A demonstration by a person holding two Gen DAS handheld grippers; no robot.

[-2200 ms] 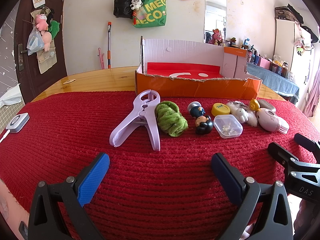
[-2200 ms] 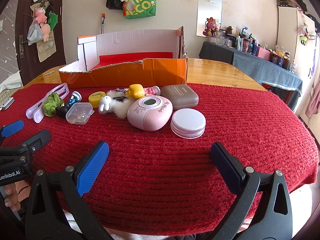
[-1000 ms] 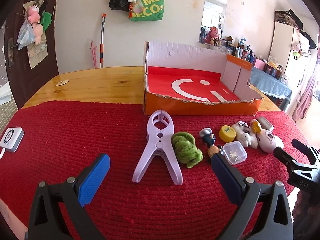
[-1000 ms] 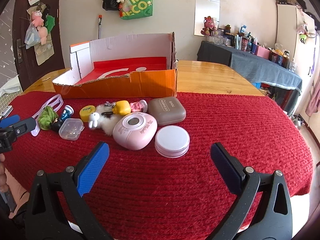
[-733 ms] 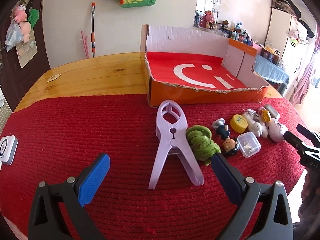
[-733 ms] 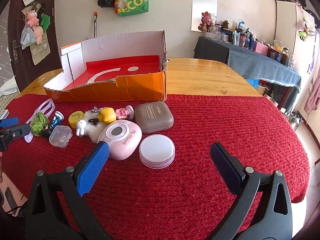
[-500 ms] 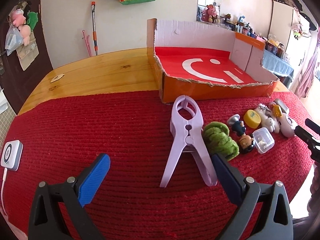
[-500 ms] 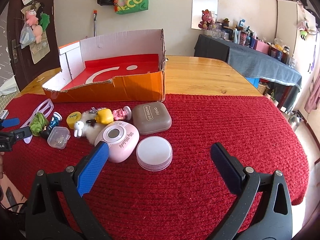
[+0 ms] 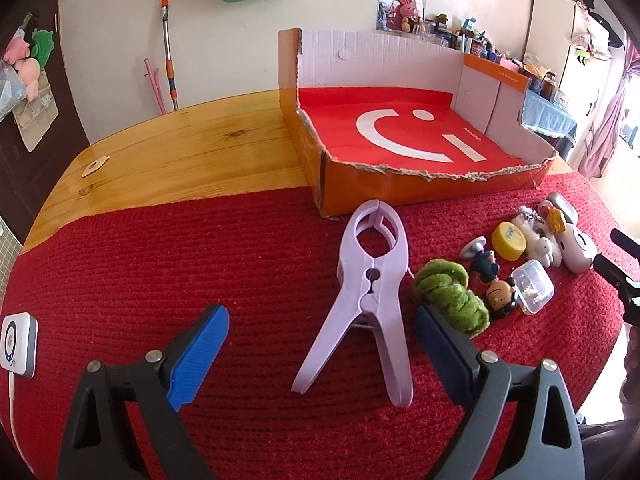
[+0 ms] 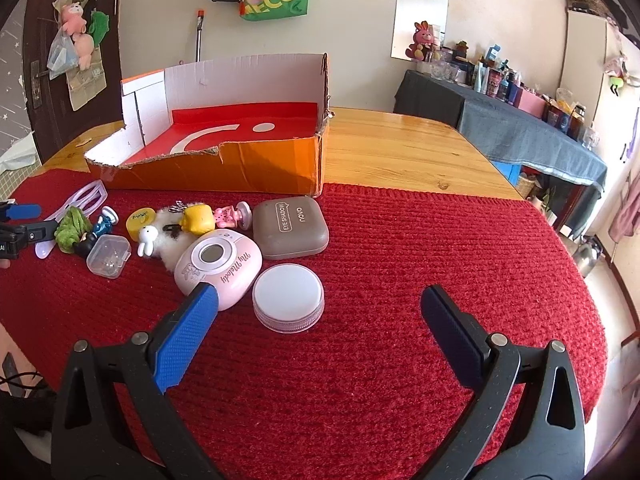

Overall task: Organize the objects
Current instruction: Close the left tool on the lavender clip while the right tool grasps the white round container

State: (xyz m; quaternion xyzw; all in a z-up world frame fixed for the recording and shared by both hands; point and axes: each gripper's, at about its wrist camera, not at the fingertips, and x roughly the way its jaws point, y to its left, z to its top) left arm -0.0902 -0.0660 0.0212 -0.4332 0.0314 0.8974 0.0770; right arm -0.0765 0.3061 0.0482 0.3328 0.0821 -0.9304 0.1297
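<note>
An open orange cardboard box point(image 9: 424, 188) with a red floor stands at the far edge of the red mat; it also shows in the right wrist view point(image 10: 224, 168). A large lilac clamp point(image 9: 368, 292) lies in front of it, straight ahead of my open, empty left gripper point(image 9: 320, 340). Beside the clamp lie a green scrunchie point(image 9: 452, 300), two small figurines point(image 9: 494, 280), a clear plastic case point(image 9: 534, 286) and a yellow tin point(image 9: 508, 242). My right gripper point(image 10: 316, 320) is open and empty, just short of a white round jar point(image 10: 289, 297), a pink My Melody device point(image 10: 218, 266) and a brown eye-shadow case point(image 10: 290, 222).
A white fluffy toy point(image 10: 168, 240), a yellow charm point(image 10: 196, 218) and a pink charm point(image 10: 232, 214) lie among the items. A white device on a cable point(image 9: 18, 342) lies at the mat's left edge. The wooden table point(image 10: 404, 152) extends behind the mat.
Both grippers have risen and tilted downwards, closing in on the items. The left gripper now faces the lilac clamp directly; the right has neared the white jar. Nothing has been grasped.
</note>
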